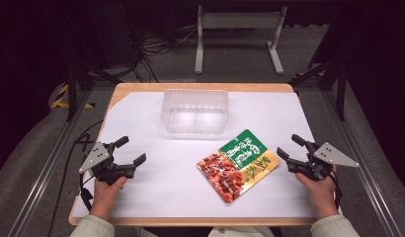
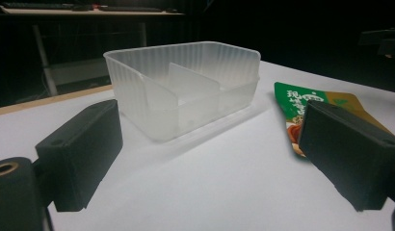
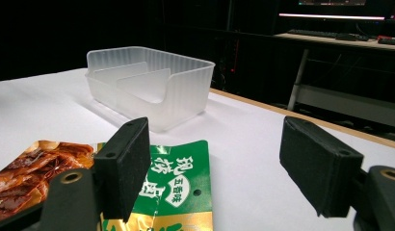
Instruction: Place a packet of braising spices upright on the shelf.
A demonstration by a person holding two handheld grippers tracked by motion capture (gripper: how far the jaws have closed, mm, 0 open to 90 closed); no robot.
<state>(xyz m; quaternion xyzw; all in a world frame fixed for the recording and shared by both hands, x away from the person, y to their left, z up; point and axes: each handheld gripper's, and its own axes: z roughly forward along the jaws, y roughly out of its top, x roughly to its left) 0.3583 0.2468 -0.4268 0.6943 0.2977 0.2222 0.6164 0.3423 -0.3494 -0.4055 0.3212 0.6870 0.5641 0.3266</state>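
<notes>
Green snack pouch (image 1: 238,165) lies beside right hand-held gripper (image 1: 290,147).

Dark room. Grey carpeted floor (image 1: 309,49) across upper frame, tangled black cables (image 1: 151,47) upper left, white metal stand (image 1: 237,29) top centre.

Both handheld grippers are black, each topped with a grey three-cornered plate dotted with small holes. The left gripper (image 1: 125,150) trails a dark cable behind its handle. The right gripper's (image 1: 290,146) jaws carry thick matte pads with brass-looking screw inserts just below them. Sleeves look pale grey-green, I think.
</notes>
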